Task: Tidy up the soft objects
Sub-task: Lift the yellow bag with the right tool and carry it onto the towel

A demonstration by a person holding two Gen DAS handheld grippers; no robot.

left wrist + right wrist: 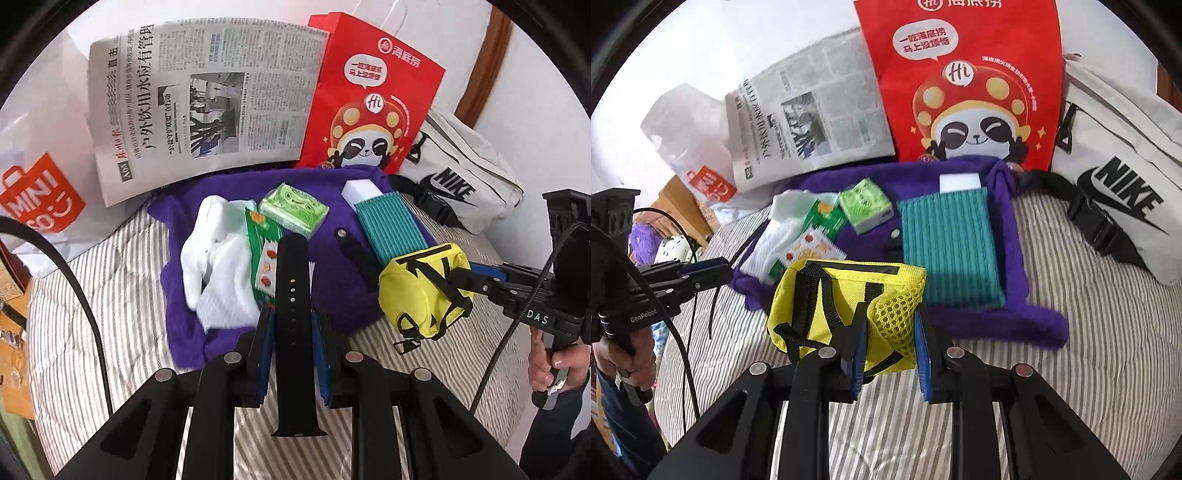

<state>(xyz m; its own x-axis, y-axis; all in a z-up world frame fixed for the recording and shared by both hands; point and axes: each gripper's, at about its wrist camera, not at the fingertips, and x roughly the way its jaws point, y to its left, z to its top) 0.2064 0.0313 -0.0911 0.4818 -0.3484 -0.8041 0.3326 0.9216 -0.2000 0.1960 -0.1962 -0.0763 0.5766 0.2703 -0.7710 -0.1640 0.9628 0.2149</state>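
My left gripper [292, 313] is shut on a black watch strap [293, 280], held upright between the blue pads above the striped bed. My right gripper [891, 314] is shut on the mesh end of a yellow pouch [831, 295], lifted off the bed. From the left wrist view the pouch [421, 291] hangs on the right gripper [480, 282]. A purple fluffy cloth [960, 325] carries white socks [218, 266], a green snack packet [264, 254], a green tissue pack [293, 208], a teal ribbed cloth [945, 251], a white block [960, 182] and a second strap piece [354, 251].
At the back a newspaper [207, 107] and a red panda bag [967, 85] lean on the wall. A white Nike bag [1119, 192] lies on the right, a Miniso bag [40, 206] on the left. The striped bed cover [1071, 369] spreads in front. A hand [554, 365] holds the right gripper.
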